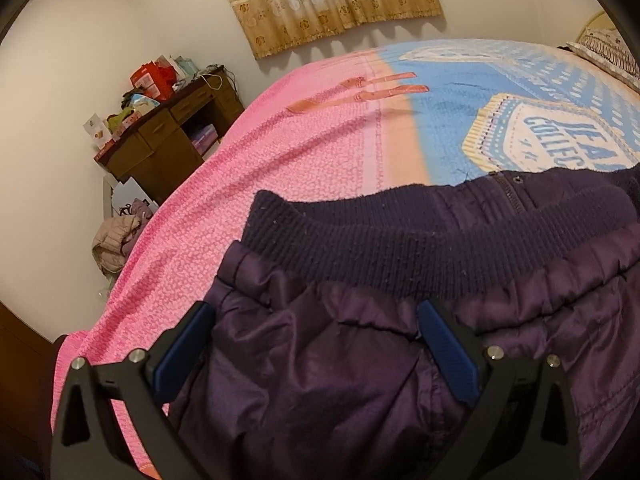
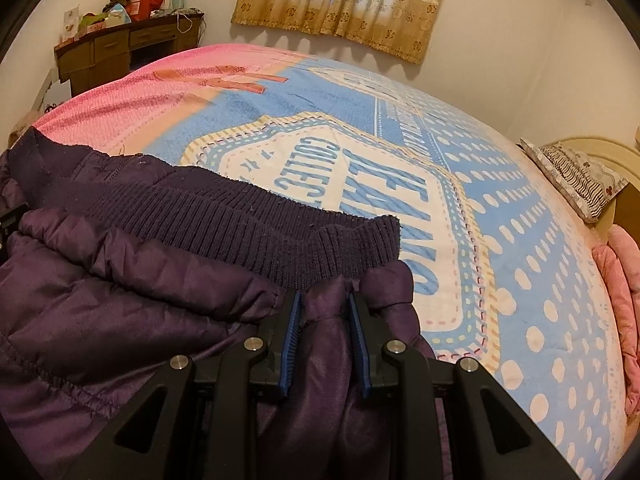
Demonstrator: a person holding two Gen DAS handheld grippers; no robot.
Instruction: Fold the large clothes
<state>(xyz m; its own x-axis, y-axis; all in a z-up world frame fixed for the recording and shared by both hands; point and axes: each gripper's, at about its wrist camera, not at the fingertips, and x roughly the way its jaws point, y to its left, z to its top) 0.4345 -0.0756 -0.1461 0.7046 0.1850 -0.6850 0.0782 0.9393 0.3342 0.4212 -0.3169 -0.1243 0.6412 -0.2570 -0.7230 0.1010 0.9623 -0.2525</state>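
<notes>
A dark purple padded jacket (image 1: pixel 360 360) with a ribbed knit hem (image 1: pixel 400 248) lies on the bed, hem toward the far side. My left gripper (image 1: pixel 316 320) is open, its jaws wide apart over the jacket's left part near the hem. In the right wrist view the jacket (image 2: pixel 100 300) fills the lower left, and my right gripper (image 2: pixel 325 312) is shut on a pinched fold of its fabric just below the ribbed hem (image 2: pixel 280 232), at the jacket's right edge.
The bed cover (image 1: pixel 280 168) is pink on the left and blue with a white badge print (image 2: pixel 360 184) on the right. A cluttered wooden desk (image 1: pixel 168 132) stands by the far wall. Clothes (image 1: pixel 116 240) lie on the floor. A pillow (image 2: pixel 572 176) lies at the right.
</notes>
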